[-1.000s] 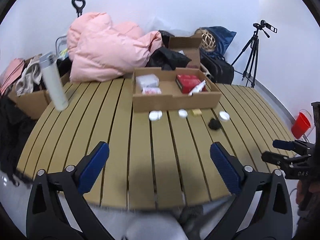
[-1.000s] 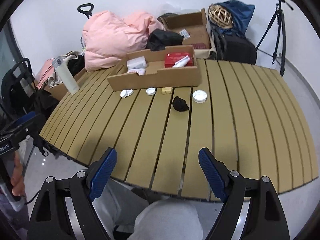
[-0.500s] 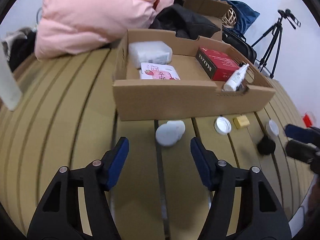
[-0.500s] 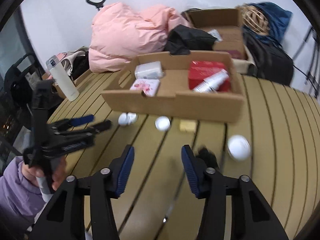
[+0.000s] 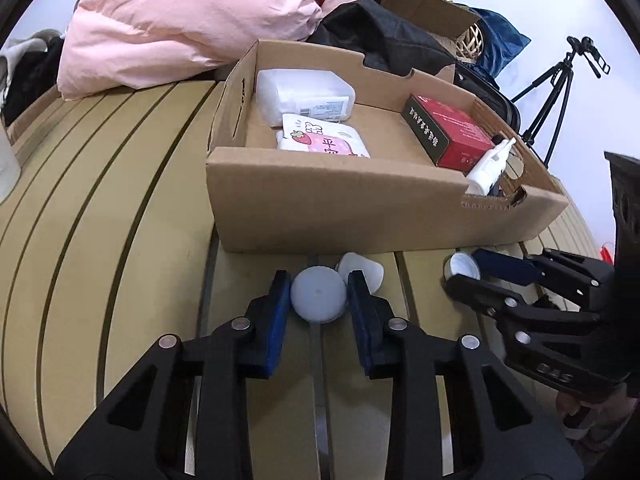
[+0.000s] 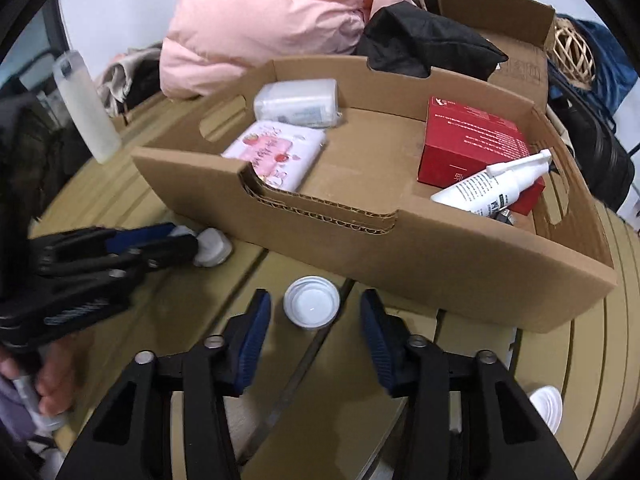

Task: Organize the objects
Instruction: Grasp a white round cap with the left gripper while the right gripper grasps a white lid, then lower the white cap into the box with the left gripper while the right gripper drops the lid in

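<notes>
A shallow cardboard box (image 5: 360, 216) (image 6: 460, 264) stands on the slatted table, holding a white packet (image 5: 304, 96), a pink tissue pack (image 5: 324, 144), a red box (image 5: 452, 132) and a white spray bottle (image 6: 492, 184). In the left wrist view, my left gripper (image 5: 319, 296) has its blue pads against both sides of a round white lid (image 5: 319, 299) on the table; a second white lid (image 5: 362, 272) lies just behind. In the right wrist view, my right gripper (image 6: 314, 312) is open around a white screw cap (image 6: 312, 306) lying on the table, pads apart from it.
A pink quilt (image 5: 192, 20) and black clothes (image 6: 424, 40) lie behind the box. A white bottle (image 6: 86, 108) stands at the far left. Another white lid (image 6: 546, 402) lies at the right. A tripod (image 5: 560, 88) stands beyond the table.
Both grippers have moved forward and down to the table in front of the box. The left has narrowed onto the round white lid; the right now straddles the screw cap.
</notes>
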Tool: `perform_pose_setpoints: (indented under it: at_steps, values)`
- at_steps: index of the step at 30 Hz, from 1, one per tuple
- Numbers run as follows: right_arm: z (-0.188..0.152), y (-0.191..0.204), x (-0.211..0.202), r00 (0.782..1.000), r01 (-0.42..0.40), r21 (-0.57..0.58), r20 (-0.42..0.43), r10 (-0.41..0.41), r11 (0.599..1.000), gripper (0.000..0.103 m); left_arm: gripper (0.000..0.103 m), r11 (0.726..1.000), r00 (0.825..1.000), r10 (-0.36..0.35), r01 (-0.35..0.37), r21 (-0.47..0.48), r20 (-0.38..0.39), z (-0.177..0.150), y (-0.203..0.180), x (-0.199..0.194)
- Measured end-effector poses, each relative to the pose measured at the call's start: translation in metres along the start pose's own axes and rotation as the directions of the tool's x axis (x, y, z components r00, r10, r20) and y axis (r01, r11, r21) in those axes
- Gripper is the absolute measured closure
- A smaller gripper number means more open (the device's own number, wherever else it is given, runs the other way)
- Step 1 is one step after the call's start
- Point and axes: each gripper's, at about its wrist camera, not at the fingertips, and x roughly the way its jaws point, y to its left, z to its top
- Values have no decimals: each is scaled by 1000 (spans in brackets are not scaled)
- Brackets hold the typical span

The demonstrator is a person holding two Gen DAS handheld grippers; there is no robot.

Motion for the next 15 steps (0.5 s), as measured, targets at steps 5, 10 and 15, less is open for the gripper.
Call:
perform_pose_setpoints:
  at_steps: [5,10,15]
  values:
    - [-3,11,4,999,45,-51,10,-45,998,71,78,1000,999,-18,18,-1,49,-4,-2,-26]
    - [-9,16,-24,999,43,-33,34,-42,999,71,78,1000,996,-17,19,-22,84,-13,-3,-98]
    - [-39,31,-114,994,27,3,104,-27,1000,71,78,1000,985,-12,12,5,170,-44,-18,-189]
